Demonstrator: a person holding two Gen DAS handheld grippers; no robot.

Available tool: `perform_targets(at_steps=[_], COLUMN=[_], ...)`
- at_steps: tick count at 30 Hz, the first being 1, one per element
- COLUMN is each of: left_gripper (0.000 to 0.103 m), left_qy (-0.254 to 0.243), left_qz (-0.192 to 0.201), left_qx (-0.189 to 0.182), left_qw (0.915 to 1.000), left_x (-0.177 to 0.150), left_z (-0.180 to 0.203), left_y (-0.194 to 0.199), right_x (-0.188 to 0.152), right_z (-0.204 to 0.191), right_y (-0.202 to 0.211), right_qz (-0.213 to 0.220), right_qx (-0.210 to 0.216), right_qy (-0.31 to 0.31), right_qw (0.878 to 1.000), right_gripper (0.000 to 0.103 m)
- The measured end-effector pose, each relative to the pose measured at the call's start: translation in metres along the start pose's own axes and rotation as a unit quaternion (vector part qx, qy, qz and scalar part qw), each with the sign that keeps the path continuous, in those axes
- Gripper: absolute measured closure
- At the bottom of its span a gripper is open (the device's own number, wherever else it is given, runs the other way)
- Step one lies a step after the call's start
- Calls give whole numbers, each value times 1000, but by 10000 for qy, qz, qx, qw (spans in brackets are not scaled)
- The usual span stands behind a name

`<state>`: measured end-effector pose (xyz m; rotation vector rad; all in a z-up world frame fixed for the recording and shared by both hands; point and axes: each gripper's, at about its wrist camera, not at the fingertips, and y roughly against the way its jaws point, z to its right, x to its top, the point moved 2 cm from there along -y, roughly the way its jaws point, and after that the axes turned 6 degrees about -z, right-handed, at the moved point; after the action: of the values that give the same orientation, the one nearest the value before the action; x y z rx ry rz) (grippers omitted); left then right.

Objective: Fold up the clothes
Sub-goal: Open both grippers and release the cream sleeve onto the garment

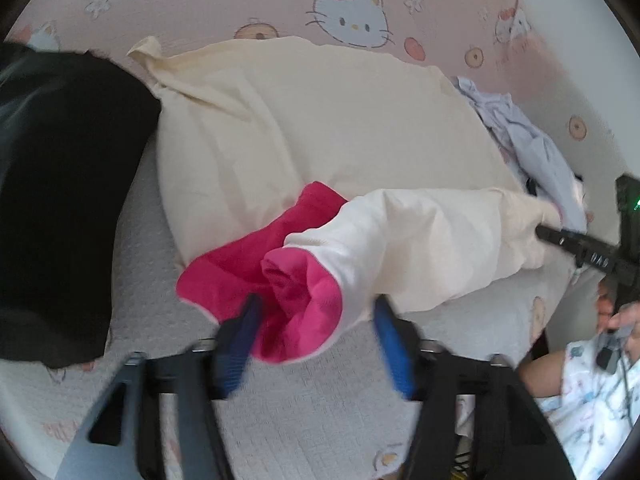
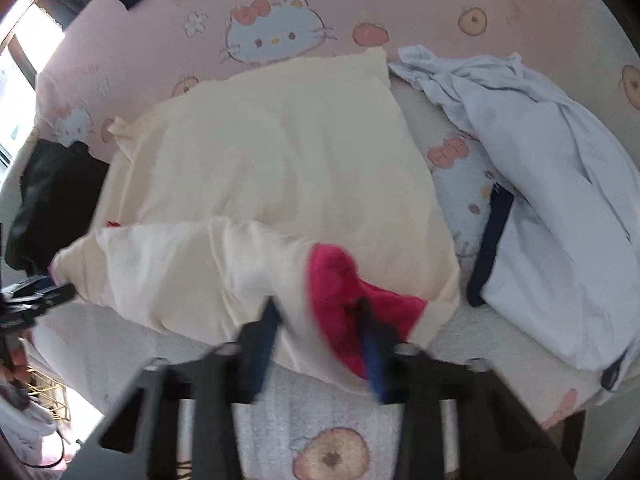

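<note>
A cream garment (image 1: 320, 128) with a bright pink lining (image 1: 256, 256) lies on the bed. One edge is folded over into a long roll (image 1: 432, 240) that runs across its near side. My left gripper (image 1: 318, 320) is open, its blue-padded fingers (image 1: 244, 328) either side of the pink end of the roll. My right gripper (image 2: 320, 320) is open around the roll's other end (image 2: 344, 304), where the pink lining shows. Each gripper also appears in the other's view, the right gripper (image 1: 560, 236) and the left gripper (image 2: 52, 292) each at an end of the roll. The fingers are motion-blurred.
The pink cartoon-cat bedsheet (image 2: 280, 8) covers the bed. A black garment (image 1: 60, 200) lies left of the cream one. A crumpled pale blue garment (image 2: 552, 184) with dark trim lies to the right. A person's patterned clothing (image 1: 592, 412) is at the bed's edge.
</note>
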<state>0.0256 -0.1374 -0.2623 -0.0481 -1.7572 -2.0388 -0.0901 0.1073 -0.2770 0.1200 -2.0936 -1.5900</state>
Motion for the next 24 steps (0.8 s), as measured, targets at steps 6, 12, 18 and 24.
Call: perform_targets(at_steps=[6, 12, 18, 24], left_gripper=[64, 61, 55, 25], left_qy=[107, 457, 899, -665], left_qz=[96, -24, -126, 357], left_qx=[128, 132, -24, 1910], left_qw=[9998, 9989, 9959, 9787], left_x=[20, 32, 33, 24], left_z=[-5, -24, -36, 18], left_y=[-6, -21, -33, -19], right_x=[18, 25, 26, 21], right_z=[10, 31, 40, 19], right_y=[-8, -29, -40, -30], right_qz=[37, -412, -498, -253], right_qx=[-153, -119, -284, -857], right_qy=[-306, -1012, -1280, -568], right_qw=[9994, 9939, 9901, 9944], right_gripper=[85, 82, 66, 59])
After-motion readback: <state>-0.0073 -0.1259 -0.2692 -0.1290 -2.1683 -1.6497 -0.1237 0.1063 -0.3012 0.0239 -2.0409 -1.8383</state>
